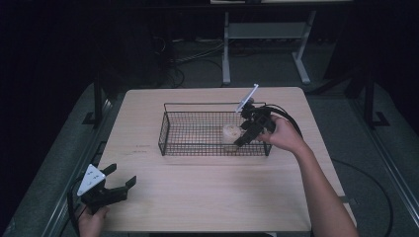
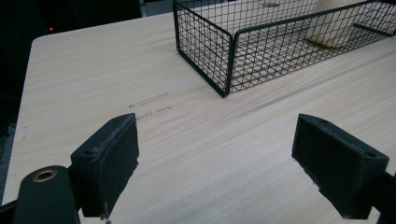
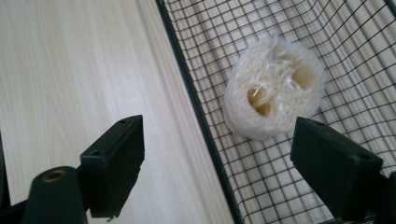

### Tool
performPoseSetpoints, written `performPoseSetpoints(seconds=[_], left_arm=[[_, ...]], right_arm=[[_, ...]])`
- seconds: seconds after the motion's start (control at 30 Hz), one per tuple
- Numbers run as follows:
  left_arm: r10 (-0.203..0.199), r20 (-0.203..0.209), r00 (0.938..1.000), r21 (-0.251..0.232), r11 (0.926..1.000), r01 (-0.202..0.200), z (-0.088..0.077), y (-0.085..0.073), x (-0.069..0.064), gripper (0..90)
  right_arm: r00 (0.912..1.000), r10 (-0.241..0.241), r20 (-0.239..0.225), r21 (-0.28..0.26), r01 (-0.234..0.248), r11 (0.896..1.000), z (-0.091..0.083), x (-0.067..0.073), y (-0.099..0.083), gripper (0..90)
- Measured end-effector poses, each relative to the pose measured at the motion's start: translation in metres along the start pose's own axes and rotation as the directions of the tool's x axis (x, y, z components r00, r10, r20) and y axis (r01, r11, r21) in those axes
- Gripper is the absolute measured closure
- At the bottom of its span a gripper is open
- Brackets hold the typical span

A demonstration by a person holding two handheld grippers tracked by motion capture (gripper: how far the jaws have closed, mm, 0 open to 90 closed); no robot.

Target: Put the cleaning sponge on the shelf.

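Hovering my right gripper (image 1: 245, 134), jaws spread, over the wire basket (image 1: 170, 129); loofah (image 3: 273, 95) inside; I'd descend, centre, clench.

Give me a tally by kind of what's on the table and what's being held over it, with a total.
Wire basket: 1
Loofah piece inside the basket: 1
Handheld grippers: 2, the left gripper near the table's front corner, the right gripper at the basket's end, both with jaws apart
Total: 4

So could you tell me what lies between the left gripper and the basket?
Bare tabletop, shown in the left gripper view between the left gripper and basket.
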State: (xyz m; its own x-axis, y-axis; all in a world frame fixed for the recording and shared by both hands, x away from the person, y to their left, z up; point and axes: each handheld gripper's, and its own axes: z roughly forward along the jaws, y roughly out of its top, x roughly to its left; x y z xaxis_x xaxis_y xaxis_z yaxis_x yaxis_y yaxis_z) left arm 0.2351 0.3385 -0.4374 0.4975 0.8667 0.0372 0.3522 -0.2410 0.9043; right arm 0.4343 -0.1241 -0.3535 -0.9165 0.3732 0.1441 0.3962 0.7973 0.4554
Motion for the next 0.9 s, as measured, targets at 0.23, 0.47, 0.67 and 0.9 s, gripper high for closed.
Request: performPoseSetpoints(seconds=[0.23,0.47,0.67,0.9], left_arm=[[-0.002,0.002,1.0,0.001,1.0,0.002,0.001,0.0,-0.001,13.9],[0.002,0.003,1.0,0.003,1.0,-0.002,0.002,0.001,-0.001,13.9],[0.007,0.004,1.0,0.005,1.0,-0.007,0.001,0.0,-0.001,13.9],[0.006,0.004,1.0,0.005,1.0,-0.006,0.002,0.0,-0.002,14.0]], right_arm=[[1.0,0.001,0.004,-0.01,-0.001,1.0,-0.003,0.009,-0.016,17.3],[1.0,-0.009,0.003,-0.017,0.009,1.0,-0.004,0.018,-0.026,17.3],[0.9999,-0.015,0.003,-0.026,0.015,1.0,-0.006,0.029,-0.037,17.3],[0.9999,-0.015,0.008,-0.026,0.015,1.0,-0.007,0.036,-0.047,17.3]])
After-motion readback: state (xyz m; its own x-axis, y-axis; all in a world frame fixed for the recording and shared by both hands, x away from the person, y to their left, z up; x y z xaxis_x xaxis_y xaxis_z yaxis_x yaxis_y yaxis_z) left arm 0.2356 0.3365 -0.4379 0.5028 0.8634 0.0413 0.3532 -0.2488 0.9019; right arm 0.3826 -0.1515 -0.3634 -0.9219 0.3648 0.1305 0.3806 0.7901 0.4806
